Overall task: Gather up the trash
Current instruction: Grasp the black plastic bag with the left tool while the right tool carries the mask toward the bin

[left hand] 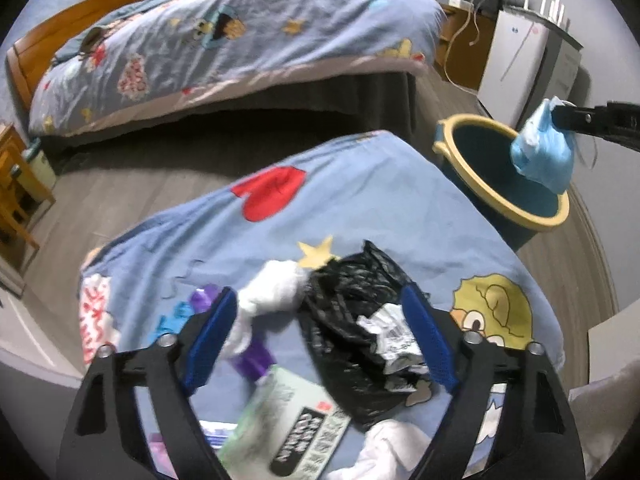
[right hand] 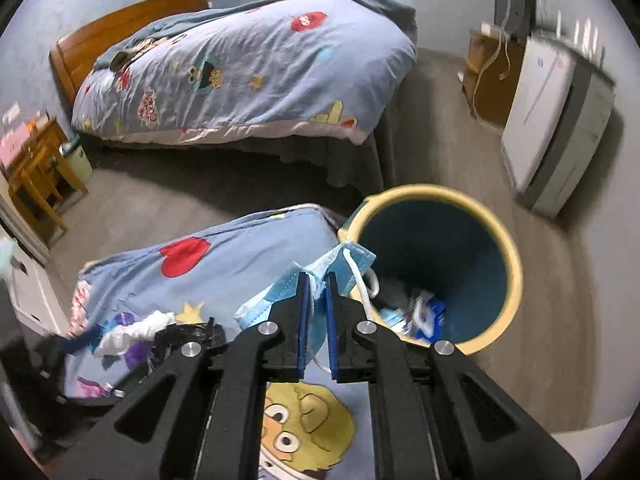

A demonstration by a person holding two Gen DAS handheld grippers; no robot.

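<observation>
My right gripper (right hand: 317, 280) is shut on a blue face mask (right hand: 276, 300) and holds it at the near rim of the round bin (right hand: 516, 264), which has a yellow rim, a dark blue inside and some trash at its bottom. In the left wrist view the mask (left hand: 542, 152) hangs over the bin (left hand: 500, 208). My left gripper (left hand: 318, 300) is open above a trash pile on the blue cartoon bedspread (left hand: 360, 200): a black plastic bag (left hand: 352, 312), white tissue (left hand: 272, 288), crumpled paper (left hand: 396, 340), a purple wrapper (left hand: 256, 360) and a green-white packet (left hand: 288, 424).
A second bed (right hand: 248, 68) with a wooden headboard stands across the grey floor. A wooden side table (right hand: 36, 164) is at the left. A white appliance (right hand: 548, 120) and a cardboard box (right hand: 492, 80) with cables stand at the right wall.
</observation>
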